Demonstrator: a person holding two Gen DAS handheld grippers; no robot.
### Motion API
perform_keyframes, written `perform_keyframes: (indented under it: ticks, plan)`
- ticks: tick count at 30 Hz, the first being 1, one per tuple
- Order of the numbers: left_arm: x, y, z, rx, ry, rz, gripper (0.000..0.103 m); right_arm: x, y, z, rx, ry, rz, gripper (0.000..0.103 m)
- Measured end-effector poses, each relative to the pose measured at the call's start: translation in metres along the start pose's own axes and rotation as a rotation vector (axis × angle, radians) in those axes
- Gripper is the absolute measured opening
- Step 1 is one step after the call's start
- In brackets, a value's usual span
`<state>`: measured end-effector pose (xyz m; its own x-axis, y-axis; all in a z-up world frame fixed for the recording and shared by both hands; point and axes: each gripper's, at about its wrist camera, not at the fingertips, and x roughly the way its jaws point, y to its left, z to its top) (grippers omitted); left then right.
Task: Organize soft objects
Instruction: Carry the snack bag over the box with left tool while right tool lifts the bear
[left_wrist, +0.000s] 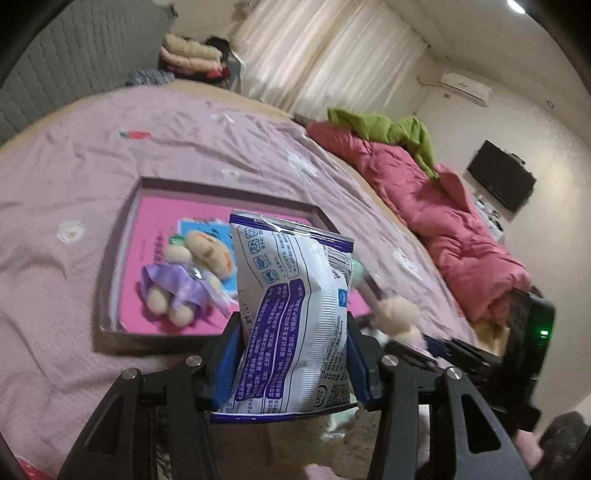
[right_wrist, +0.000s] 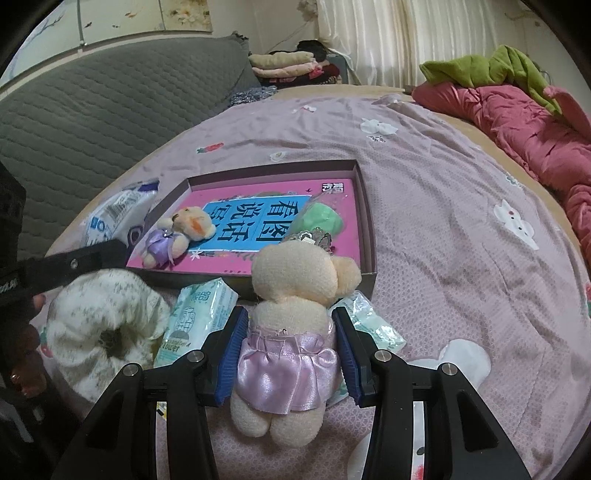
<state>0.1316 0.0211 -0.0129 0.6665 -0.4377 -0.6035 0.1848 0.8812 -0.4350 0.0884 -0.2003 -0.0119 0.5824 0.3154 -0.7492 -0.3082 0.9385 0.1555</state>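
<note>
My left gripper (left_wrist: 291, 354) is shut on a white and purple soft packet (left_wrist: 295, 314), held upright above the near edge of the pink-lined box (left_wrist: 155, 221). A small teddy bear in a purple dress (left_wrist: 184, 273) lies in the box; it also shows in the right wrist view (right_wrist: 177, 236) next to a green soft object (right_wrist: 321, 219). My right gripper (right_wrist: 290, 350) is shut on a beige teddy bear in a lilac dress (right_wrist: 291, 325), just in front of the box (right_wrist: 365, 221). The left gripper's packet shows at the left (right_wrist: 114, 214).
Tissue packs (right_wrist: 199, 314) and a white fluffy scrunchie (right_wrist: 99, 325) lie on the purple bedsheet (right_wrist: 443, 206) in front of the box. A red quilt (right_wrist: 524, 122) with a green cloth lies at the right. A grey headboard (right_wrist: 92, 110) stands at the left.
</note>
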Motion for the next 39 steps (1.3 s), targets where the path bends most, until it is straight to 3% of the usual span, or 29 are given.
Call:
perform_keyframes:
  ticks: [7, 27, 39]
  plan:
    - [0.007, 0.006, -0.001, 0.045, 0.02, 0.161, 0.051, 0.002, -0.005, 0.001, 0.026, 0.006, 0.009, 0.049]
    - [-0.016, 0.035, 0.018, -0.06, -0.062, 0.146, 0.051, -0.009, 0.003, 0.015, 0.028, -0.076, 0.036, 0.048]
    - [-0.036, 0.038, 0.033, -0.045, -0.15, 0.172, 0.051, -0.019, 0.021, 0.036, -0.022, -0.166, 0.058, 0.049]
